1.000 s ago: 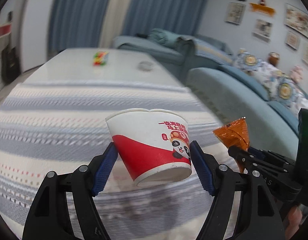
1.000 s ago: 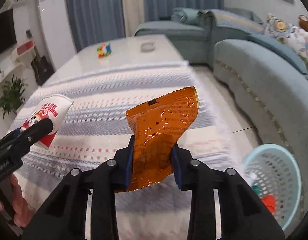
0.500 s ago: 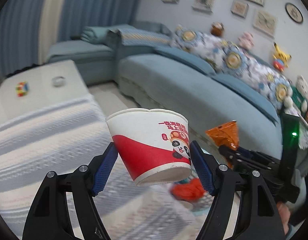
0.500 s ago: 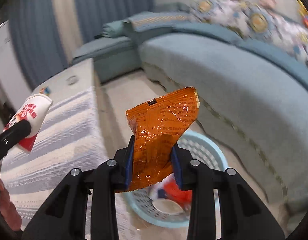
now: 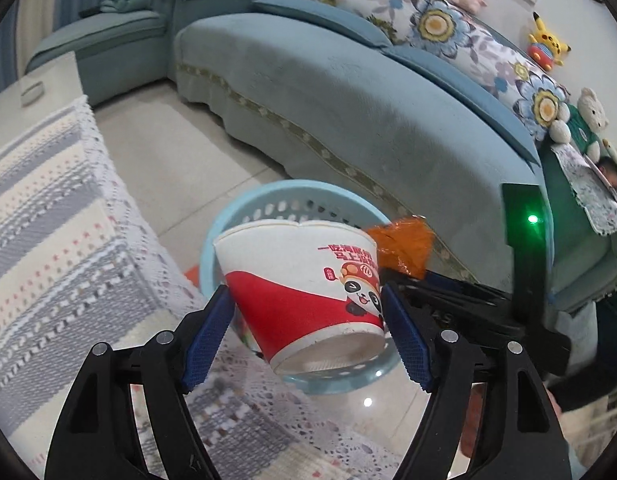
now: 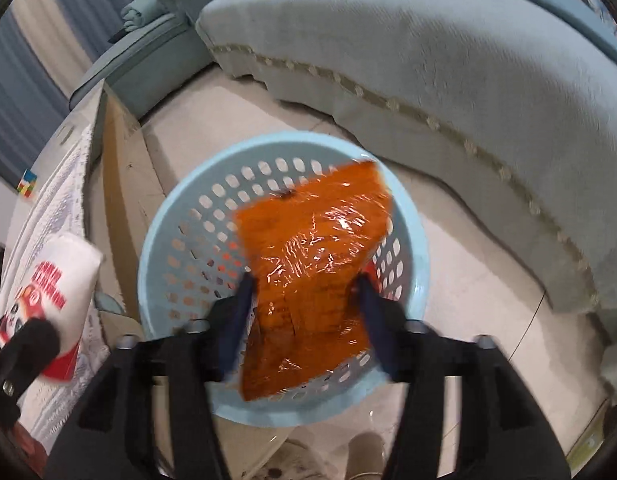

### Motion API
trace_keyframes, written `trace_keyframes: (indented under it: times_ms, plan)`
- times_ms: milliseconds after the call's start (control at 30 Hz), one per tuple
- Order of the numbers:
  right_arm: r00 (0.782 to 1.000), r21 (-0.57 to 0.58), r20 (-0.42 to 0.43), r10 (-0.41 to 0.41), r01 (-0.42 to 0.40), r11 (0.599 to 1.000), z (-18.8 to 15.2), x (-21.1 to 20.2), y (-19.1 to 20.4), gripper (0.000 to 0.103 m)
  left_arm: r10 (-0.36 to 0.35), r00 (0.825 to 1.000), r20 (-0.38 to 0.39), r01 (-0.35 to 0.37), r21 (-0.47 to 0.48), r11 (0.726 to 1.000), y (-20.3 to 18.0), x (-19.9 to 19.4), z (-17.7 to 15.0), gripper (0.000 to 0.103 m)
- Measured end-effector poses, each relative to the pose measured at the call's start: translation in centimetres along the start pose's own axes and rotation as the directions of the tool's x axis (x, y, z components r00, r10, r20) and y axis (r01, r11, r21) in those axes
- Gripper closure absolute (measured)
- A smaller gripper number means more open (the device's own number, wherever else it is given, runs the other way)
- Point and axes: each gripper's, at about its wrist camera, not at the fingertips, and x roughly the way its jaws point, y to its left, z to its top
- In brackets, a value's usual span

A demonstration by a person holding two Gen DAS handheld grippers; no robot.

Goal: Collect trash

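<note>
Orange wrapper (image 6: pixel 308 280) slips between opening right hand-held gripper (image 6: pixel 304 320) pads, above basket rim (image 6: pixel 156 248).

The paper cup (image 5: pixel 304 292) between my left gripper's pads carries red Chinese characters in two lines above a cartoon panda in a red cap; I cannot make the characters out surely; a small red badge sits left of the panda, too small to read; in my right wrist view the same cup (image 6: pixel 52 280) shows the red lines blurred; the orange wrapper (image 6: pixel 312 264) bears print that is unreadable.
</note>
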Motion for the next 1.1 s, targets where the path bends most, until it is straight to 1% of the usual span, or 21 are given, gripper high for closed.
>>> trace_keyframes:
  times_ms: [33,67,267,400,467,567,667,733,767,800,833,867,900,967,1000,1033,1067,1100]
  plan:
    - [1.000,0.018,-0.002,0.027,-0.027,0.999,-0.2,0.2,-0.3,0.032,0.001,1.000,0.003,-0.001,-0.001,1.000,0.1,0.0,0.0,0.024]
    - [0.999,0.021,-0.003,0.036,-0.036,0.999,0.2,0.3,-0.1,0.032,0.003,1.000,0.006,-0.003,-0.003,1.000,0.1,-0.1,-0.1,0.020]
    - [0.999,0.037,0.005,0.041,-0.042,0.998,-0.2,-0.2,-0.8,0.032,0.003,0.999,0.033,-0.002,-0.022,1.000,0.9,-1.8,0.1,0.020]
    - [0.998,0.043,0.012,0.055,-0.056,0.998,-0.5,-2.0,-0.4,0.032,-0.005,0.998,0.068,0.008,-0.050,0.999,1.4,-4.4,0.6,0.020]
    - [0.997,0.021,0.029,0.066,-0.066,0.998,-0.8,-3.9,0.6,0.032,-0.006,0.995,0.096,0.012,-0.059,0.998,1.5,-6.4,0.6,0.020]
    - [0.994,-0.009,0.075,0.084,-0.083,0.996,-1.2,-7.8,2.6,0.032,-0.016,0.988,0.156,0.027,-0.069,0.997,1.1,-10.6,0.2,0.020]
    - [0.986,-0.042,0.131,0.102,-0.098,0.994,-1.3,-12.2,5.2,0.030,-0.003,0.973,0.232,0.022,-0.080,0.997,1.0,-15.3,-0.8,0.020]
    - [0.979,-0.067,0.182,0.096,-0.085,0.994,-1.2,-15.6,7.4,0.028,-0.008,0.959,0.285,0.043,-0.116,0.992,1.5,-18.6,-1.7,0.020]
    - [0.973,-0.078,0.208,0.099,-0.084,0.993,-1.2,-16.9,8.2,0.027,-0.002,0.948,0.317,0.049,-0.140,0.989,1.9,-20.4,-2.2,0.020]
    - [0.968,-0.088,0.229,0.104,-0.086,0.992,-1.3,-18.0,9.0,0.027,0.020,0.944,0.330,0.035,-0.159,0.987,2.1,-21.4,-2.5,0.020]
    - [0.959,-0.100,0.263,0.109,-0.085,0.991,-1.6,-19.6,10.0,0.027,0.051,0.940,0.338,0.012,-0.180,0.984,2.4,-22.3,-2.8,0.020]
    - [0.949,-0.109,0.295,0.108,-0.079,0.991,-1.9,-20.8,10.8,0.027,0.096,0.932,0.349,-0.024,-0.206,0.978,2.8,-23.4,-3.3,0.020]
    - [0.937,-0.114,0.333,0.105,-0.070,0.991,-2.4,-21.9,11.7,0.027,0.123,0.923,0.364,-0.044,-0.219,0.975,2.9,-24.1,-3.5,0.021]
    - [0.895,-0.114,0.433,0.108,-0.065,0.991,-3.8,-24.4,13.1,0.025,0.189,0.895,0.405,-0.098,-0.236,0.967,3.0,-25.5,-4.2,0.021]
    - [0.873,-0.119,0.476,0.109,-0.059,0.991,-4.5,-25.2,13.6,0.020,0.244,0.870,0.428,-0.148,-0.245,0.958,2.8,-26.3,-4.8,0.021]
    - [0.839,-0.117,0.538,0.084,-0.025,0.993,-5.7,-26.3,14.2,0.015,0.286,0.848,0.447,-0.189,-0.250,0.950,2.6,-26.8,-5.1,0.021]
    - [0.813,-0.113,0.579,0.063,0.004,0.994,-6.5,-26.8,14.6,0.012,0.325,0.822,0.468,-0.227,-0.254,0.940,2.3,-27.3,-5.5,0.021]
    - [0.792,-0.111,0.609,0.049,0.024,0.994,-7.1,-27.3,14.7,0.009,0.348,0.805,0.480,-0.252,-0.255,0.934,2.1,-27.6,-5.9,0.021]
